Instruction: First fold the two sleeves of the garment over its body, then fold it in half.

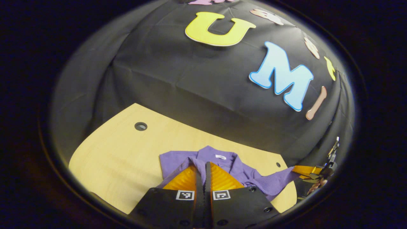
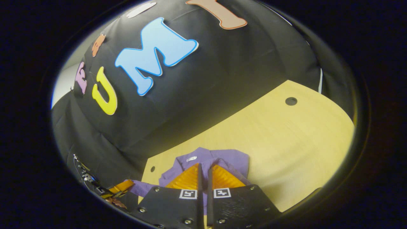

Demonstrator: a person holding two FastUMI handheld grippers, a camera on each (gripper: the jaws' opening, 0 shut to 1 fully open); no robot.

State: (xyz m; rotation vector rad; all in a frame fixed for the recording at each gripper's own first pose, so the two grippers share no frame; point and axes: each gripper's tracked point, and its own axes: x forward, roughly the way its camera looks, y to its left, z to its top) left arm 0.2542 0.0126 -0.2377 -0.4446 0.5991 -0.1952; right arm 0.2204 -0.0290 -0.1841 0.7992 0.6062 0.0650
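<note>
lying on a pale wooden table, the purple garment sits close to the near edge, with its collar toward the black cloth wall. the table top is smooth, with light grain, and has a round dark hole far from the garment and a smaller hole near its right end in the left gripper view. the wall hangs just behind the table and has soft creases.

in the left gripper view, the left gripper has its two fingers pressed almost together, and a fold of purple cloth lies over the tips; it seems to pinch the cloth there. one sleeve stretches away to the other gripper at the right border of this view.

in the right gripper view, the right gripper also has its fingers nearly together with only a thin gap, and the purple cloth lies around the tips, so i cannot tell surely if it pinches. the big hole is far on the table there.
</note>
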